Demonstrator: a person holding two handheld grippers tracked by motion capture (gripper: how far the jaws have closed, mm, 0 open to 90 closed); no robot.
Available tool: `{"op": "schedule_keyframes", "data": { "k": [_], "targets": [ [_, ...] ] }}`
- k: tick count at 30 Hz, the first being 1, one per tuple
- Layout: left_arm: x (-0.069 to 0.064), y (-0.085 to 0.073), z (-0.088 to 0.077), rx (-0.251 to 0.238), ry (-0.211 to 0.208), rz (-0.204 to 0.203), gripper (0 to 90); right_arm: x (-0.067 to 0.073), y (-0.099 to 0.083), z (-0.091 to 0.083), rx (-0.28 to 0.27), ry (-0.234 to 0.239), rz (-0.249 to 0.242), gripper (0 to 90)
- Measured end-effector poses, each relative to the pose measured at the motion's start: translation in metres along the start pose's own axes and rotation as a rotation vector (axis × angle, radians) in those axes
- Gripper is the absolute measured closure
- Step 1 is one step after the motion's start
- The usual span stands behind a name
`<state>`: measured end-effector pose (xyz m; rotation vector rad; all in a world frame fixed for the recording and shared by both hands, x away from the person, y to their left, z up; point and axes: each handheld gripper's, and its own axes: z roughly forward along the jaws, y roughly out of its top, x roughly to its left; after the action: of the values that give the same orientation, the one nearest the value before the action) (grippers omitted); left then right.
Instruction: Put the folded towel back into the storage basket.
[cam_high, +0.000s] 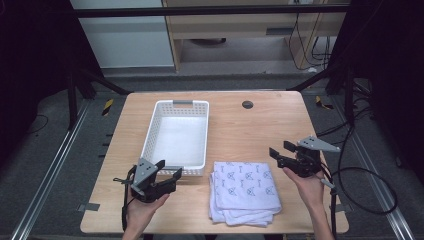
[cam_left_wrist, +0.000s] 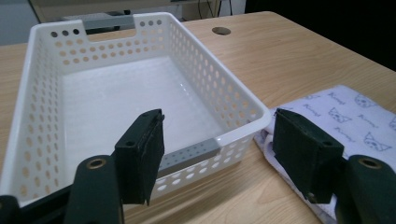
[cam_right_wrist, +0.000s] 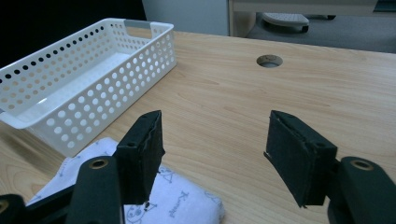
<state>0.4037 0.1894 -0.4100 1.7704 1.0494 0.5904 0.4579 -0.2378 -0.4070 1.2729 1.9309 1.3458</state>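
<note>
Both jaws are held wide with nothing between: the left gripper (cam_high: 168, 171) near the white basket (cam_high: 150, 136), the right gripper (cam_high: 281, 148) right of the folded cloth (cam_high: 243, 190), which lies on the near table (cam_high: 260, 125).

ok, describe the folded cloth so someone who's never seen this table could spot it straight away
Start from the wooden table and find the white perforated basket left of centre. Just off the basket's near right corner, toward the person's edge, lies the folded cloth. It is the soft, flat item: pale lavender-white, printed with small cat faces, layered edges showing at its near side.
</note>
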Motion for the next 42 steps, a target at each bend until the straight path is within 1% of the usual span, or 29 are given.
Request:
{"op": "schedule_keyframes", "data": {
  "k": [3, 6, 7, 10, 11, 13, 14, 15, 19, 21, 22, 26, 31, 34, 38, 41, 42],
  "targets": [
    [-0.006, 0.003, 0.003, -0.002, -0.013, 0.004, 33.6, 0.001, 0.001, 0.002, 0.002, 0.006, 0.0, 37.8],
    [-0.013, 0.004, 0.008, 0.006, -0.024, 0.009, 33.6, 0.001, -0.001, 0.004, 0.013, 0.012, 0.006, 38.5],
    [-0.013, 0.004, 0.008, 0.006, -0.024, 0.009, 33.7, 0.001, -0.001, 0.004, 0.013, 0.012, 0.006, 38.5],
    [-0.022, 0.002, 0.015, 0.025, -0.038, 0.014, 34.2, 0.001, -0.008, 0.007, 0.03, 0.018, 0.007, 39.3],
    [-0.022, 0.002, 0.015, 0.025, -0.038, 0.014, 34.3, 0.001, -0.008, 0.007, 0.03, 0.018, 0.007, 39.3],
    [-0.029, 0.001, 0.02, 0.037, -0.051, 0.021, 34.5, 0.001, -0.013, 0.01, 0.058, 0.022, 0.006, 39.9],
    [-0.029, 0.001, 0.02, 0.037, -0.051, 0.021, 34.6, 0.001, -0.015, 0.01, 0.062, 0.018, 0.003, 40.0],
    [-0.034, 0.0, 0.023, 0.045, -0.059, 0.029, 34.7, 0.001, -0.016, 0.01, 0.068, 0.023, 0.009, 40.1],
    [-0.042, -0.004, 0.028, 0.062, -0.073, 0.035, 34.7, 0.001, -0.021, 0.009, 0.077, 0.024, 0.009, 40.1],
    [-0.045, -0.006, 0.03, 0.068, -0.076, 0.037, 34.7, 0.001, -0.022, 0.009, 0.076, 0.024, 0.007, 40.1],
    [-0.046, -0.007, 0.031, 0.074, -0.079, 0.041, 34.7, 0.0, -0.026, 0.009, 0.087, 0.025, 0.009, 40.4],
    [-0.053, -0.013, 0.037, 0.096, -0.088, 0.05, 34.7, -0.002, -0.031, 0.009, 0.1, 0.026, 0.014, 41.5],
    [-0.06, -0.019, 0.043, 0.124, -0.1, 0.073, 34.2, -0.002, -0.038, 0.012, 0.126, 0.032, 0.016, 42.8],
    [-0.064, -0.023, 0.047, 0.142, -0.11, 0.073, 34.0, 0.0, -0.043, 0.016, 0.149, 0.033, 0.016, 42.9],
    [-0.068, -0.027, 0.052, 0.163, -0.115, 0.084, 34.0, 0.004, -0.047, 0.022, 0.179, 0.04, 0.0, 43.4],
    [-0.07, -0.03, 0.056, 0.175, -0.119, 0.086, 33.9, 0.005, -0.049, 0.025, 0.191, 0.043, -0.011, 43.5],
    [-0.071, -0.031, 0.057, 0.181, -0.12, 0.087, 33.9, 0.006, -0.05, 0.025, 0.198, 0.042, -0.003, 43.5]
  ]
}}
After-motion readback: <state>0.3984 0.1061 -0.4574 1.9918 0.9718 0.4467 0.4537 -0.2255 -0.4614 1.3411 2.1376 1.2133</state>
